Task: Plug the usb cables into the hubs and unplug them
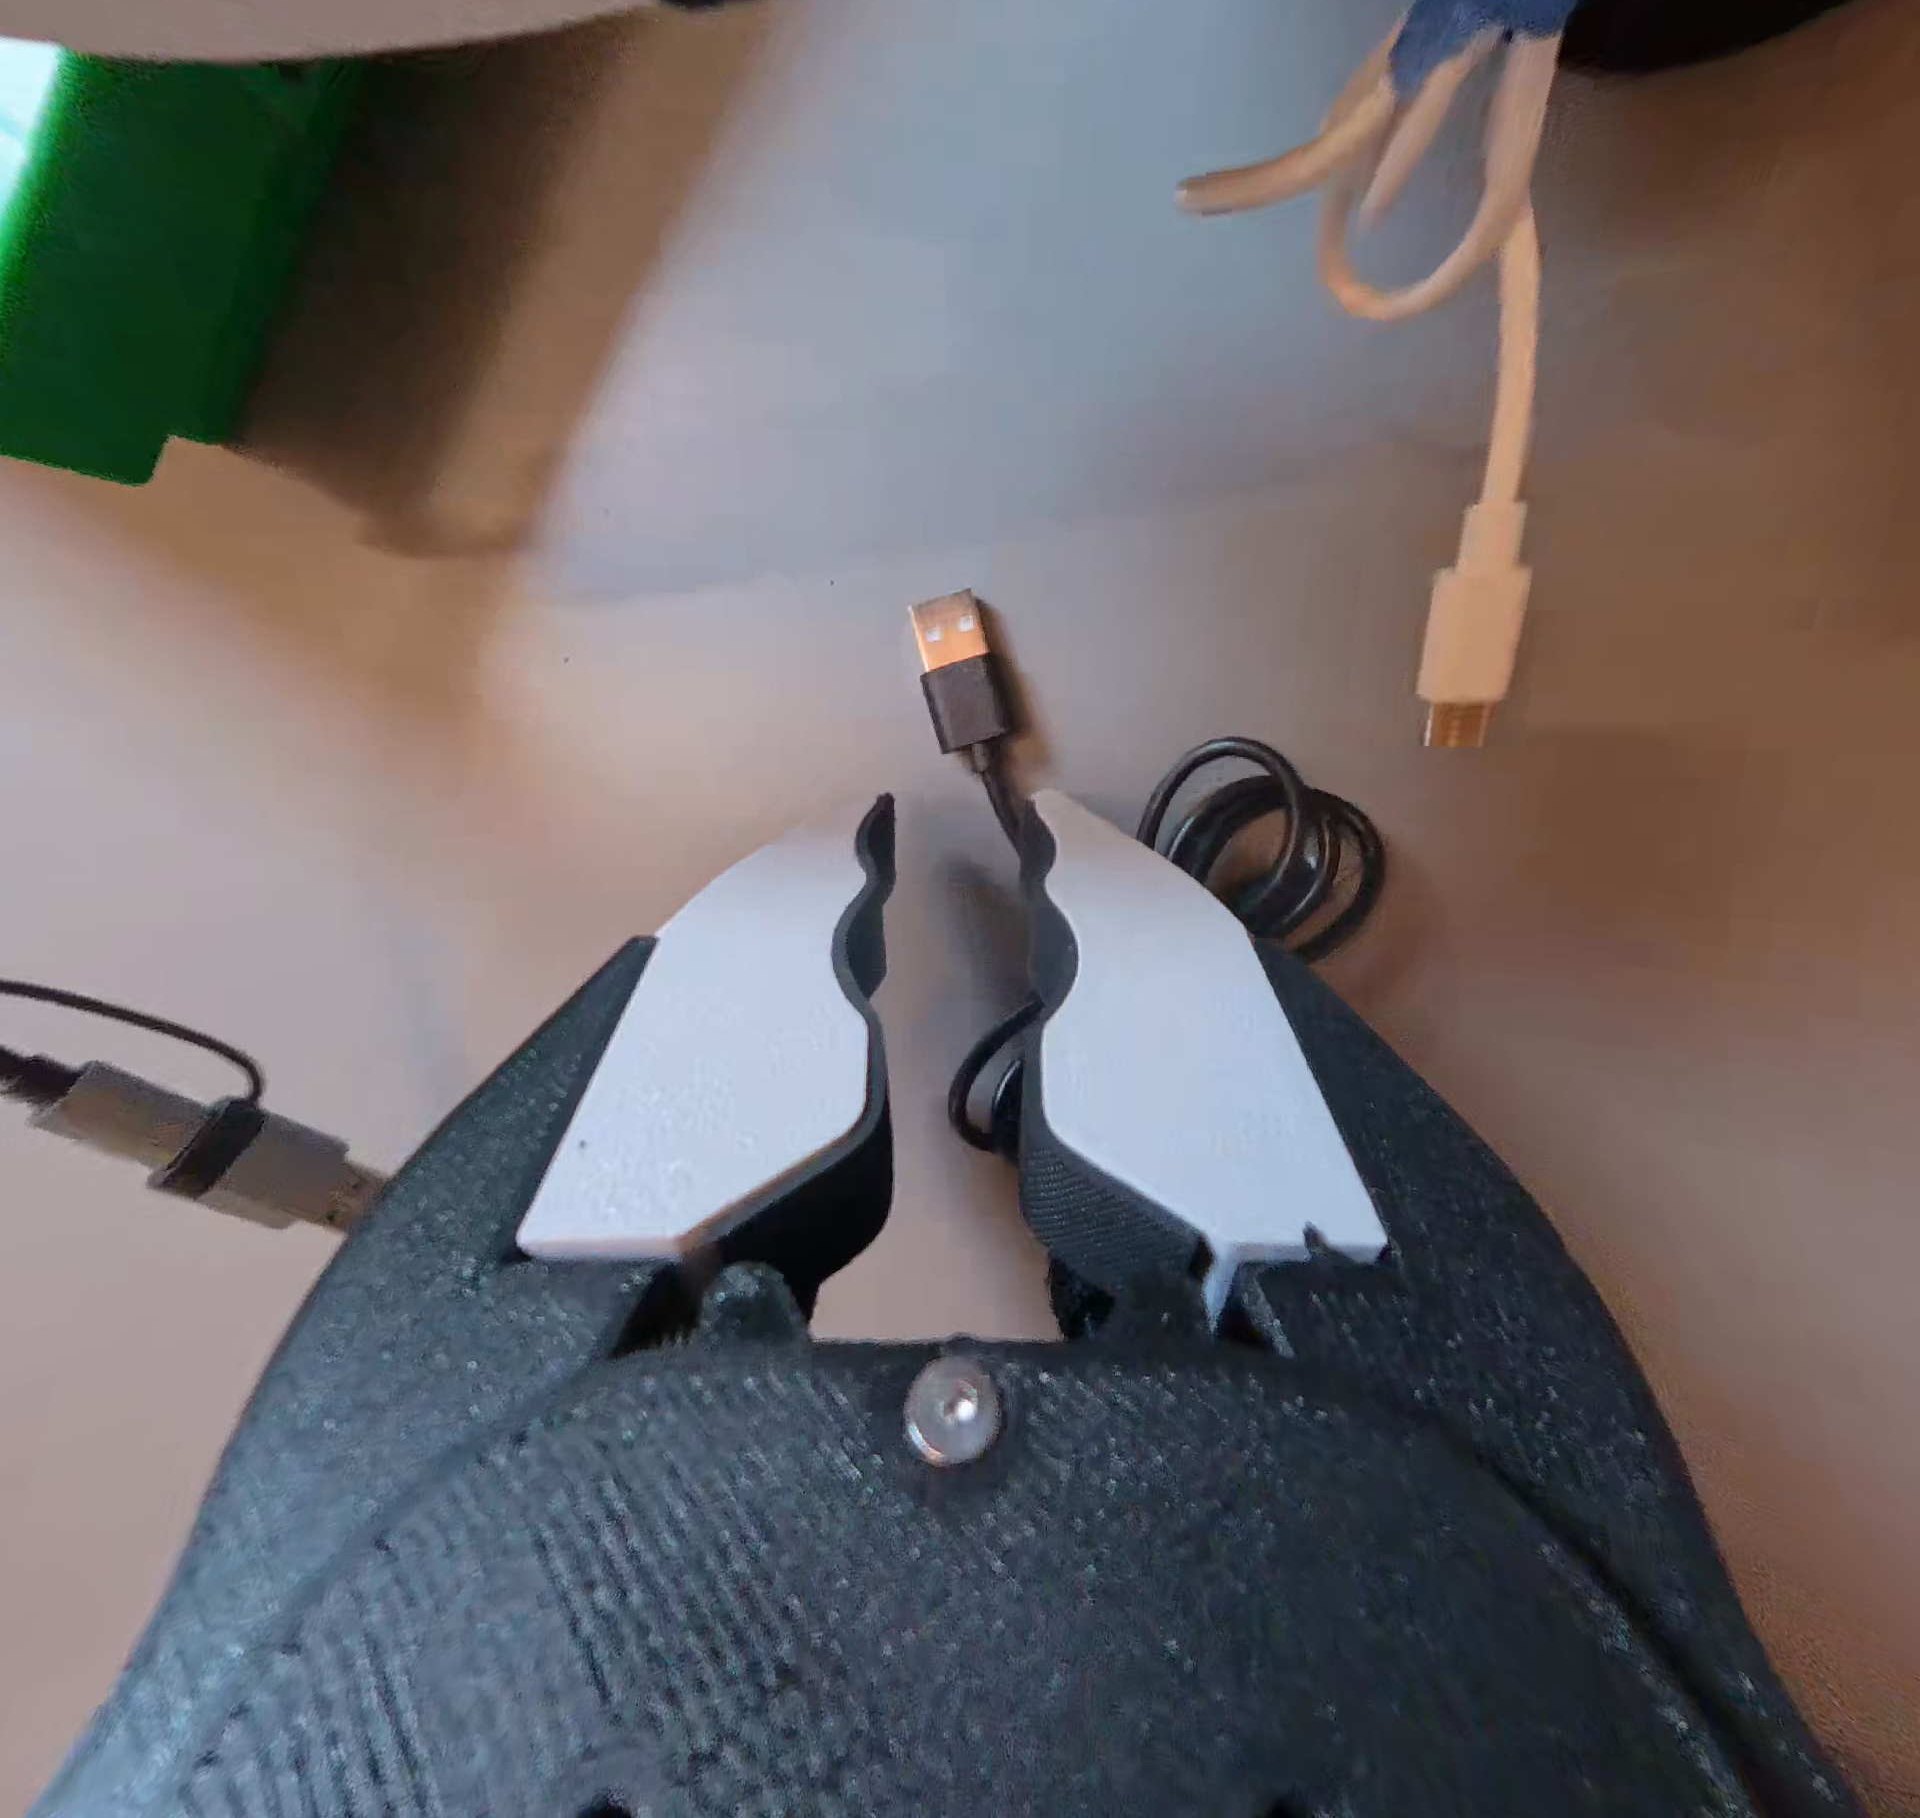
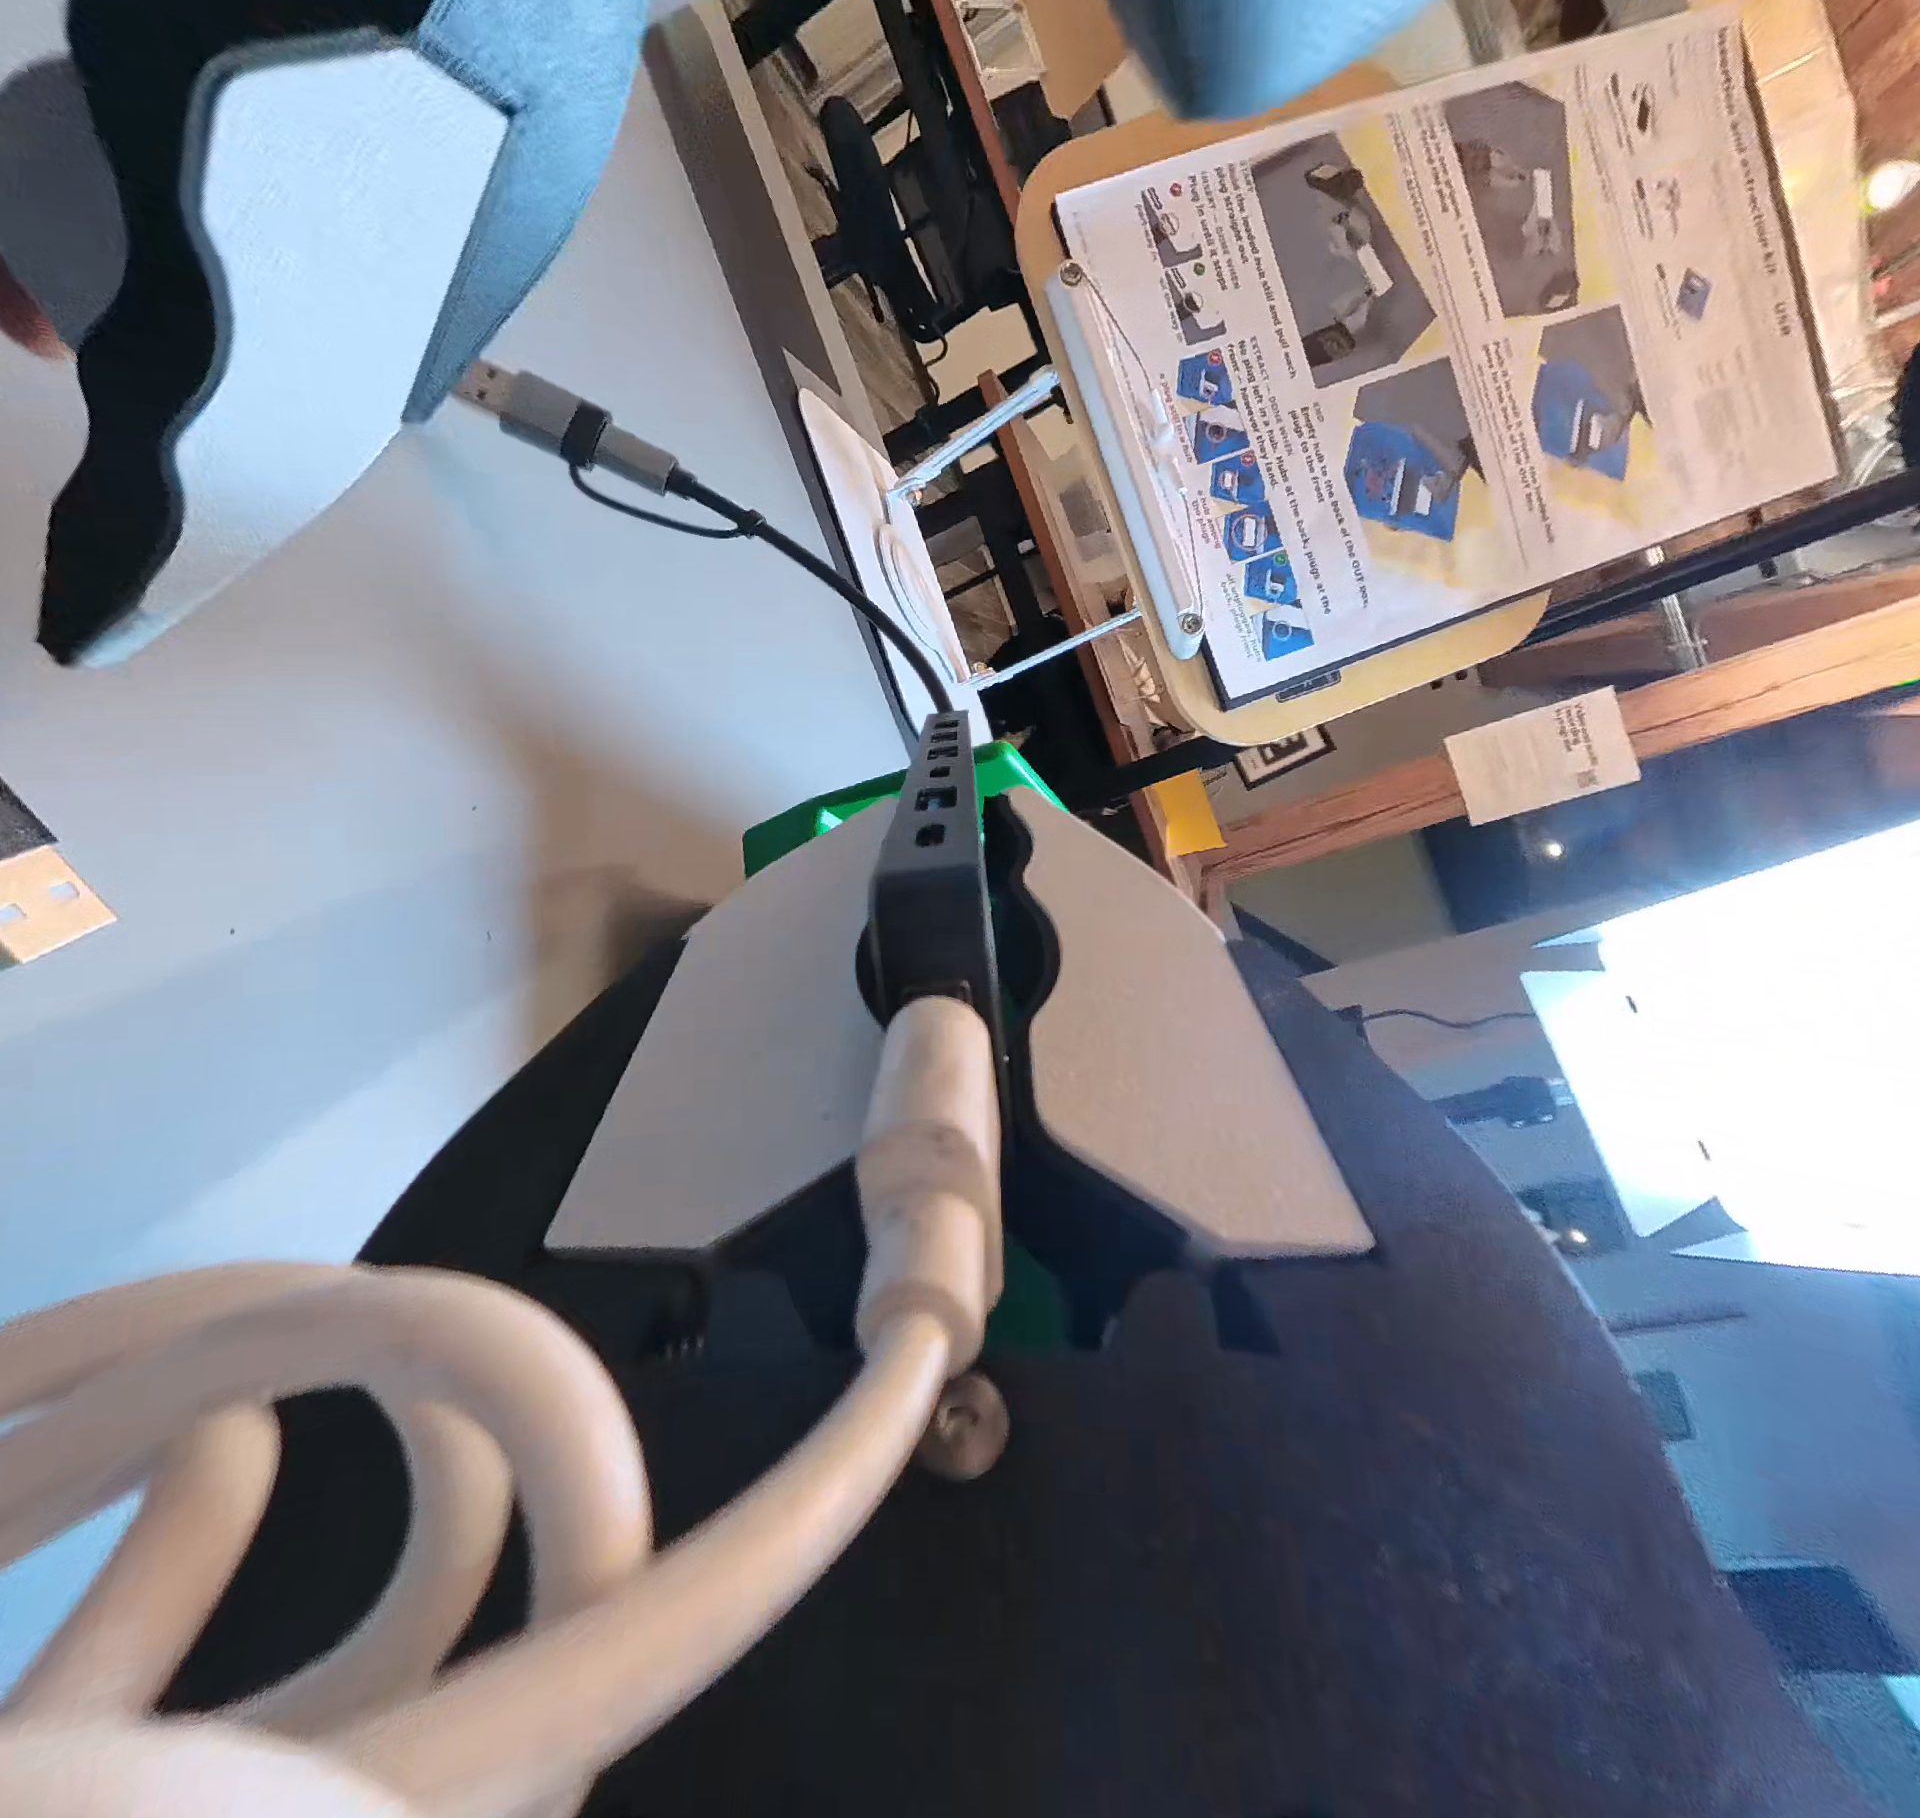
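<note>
Pale counter, workshop clutter and a printed sheet on a stand off in the background. The black plug lies flat on the counter just beyond the left gripper, metal end pointing away, long axis pretty much in line with the fingers. Its cable runs back between them into a coil on the right. Those fingers sit a little apart with nothing pinched, so the left one looks closest to grab it.

The right gripper is clamped on the black hub, held edge-on off the counter, with a white cable already plugged into its near end. The hub's own lead trails off to the far left. A green box sits at the far left.
</note>
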A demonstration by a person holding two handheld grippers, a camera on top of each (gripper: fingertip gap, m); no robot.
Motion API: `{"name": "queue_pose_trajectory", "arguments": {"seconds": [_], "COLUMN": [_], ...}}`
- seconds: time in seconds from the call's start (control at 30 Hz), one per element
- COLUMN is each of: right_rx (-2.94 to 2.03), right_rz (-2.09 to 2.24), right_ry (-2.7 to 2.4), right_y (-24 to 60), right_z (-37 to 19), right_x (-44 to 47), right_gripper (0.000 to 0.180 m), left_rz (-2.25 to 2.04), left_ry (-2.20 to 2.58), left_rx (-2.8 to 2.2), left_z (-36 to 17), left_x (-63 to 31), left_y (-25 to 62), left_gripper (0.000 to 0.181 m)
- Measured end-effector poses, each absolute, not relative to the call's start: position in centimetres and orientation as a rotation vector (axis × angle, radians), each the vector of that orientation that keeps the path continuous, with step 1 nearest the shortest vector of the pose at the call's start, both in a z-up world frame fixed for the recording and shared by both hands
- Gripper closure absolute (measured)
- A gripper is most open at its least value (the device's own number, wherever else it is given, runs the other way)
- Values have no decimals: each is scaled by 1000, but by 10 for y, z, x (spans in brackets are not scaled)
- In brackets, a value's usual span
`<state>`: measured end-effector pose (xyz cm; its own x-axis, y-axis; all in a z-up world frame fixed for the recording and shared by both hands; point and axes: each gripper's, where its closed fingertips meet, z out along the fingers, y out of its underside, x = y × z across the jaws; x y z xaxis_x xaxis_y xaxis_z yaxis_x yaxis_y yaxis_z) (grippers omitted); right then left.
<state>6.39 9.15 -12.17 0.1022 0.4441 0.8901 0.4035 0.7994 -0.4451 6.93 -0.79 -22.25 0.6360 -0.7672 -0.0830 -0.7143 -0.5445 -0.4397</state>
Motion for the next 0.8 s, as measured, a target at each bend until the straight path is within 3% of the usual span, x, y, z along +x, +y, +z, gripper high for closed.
{"name": "queue_pose_trajectory", "arguments": {"seconds": [0.53, 0.8], "right_rx": [-705, -583], "right_rz": [61, 10], "right_ry": [-1530, -1584], "right_y": [85, 67], "right_z": [-124, -134], "right_x": [63, 56], "right_gripper": [167, 168], "left_rz": [-280, -464], "left_ry": [1078, 983], "left_rx": [-2396, -2428], "left_z": [-230, -177], "left_x": [79, 60], "left_y": [-12, -13], "left_gripper": [176, 177]}}
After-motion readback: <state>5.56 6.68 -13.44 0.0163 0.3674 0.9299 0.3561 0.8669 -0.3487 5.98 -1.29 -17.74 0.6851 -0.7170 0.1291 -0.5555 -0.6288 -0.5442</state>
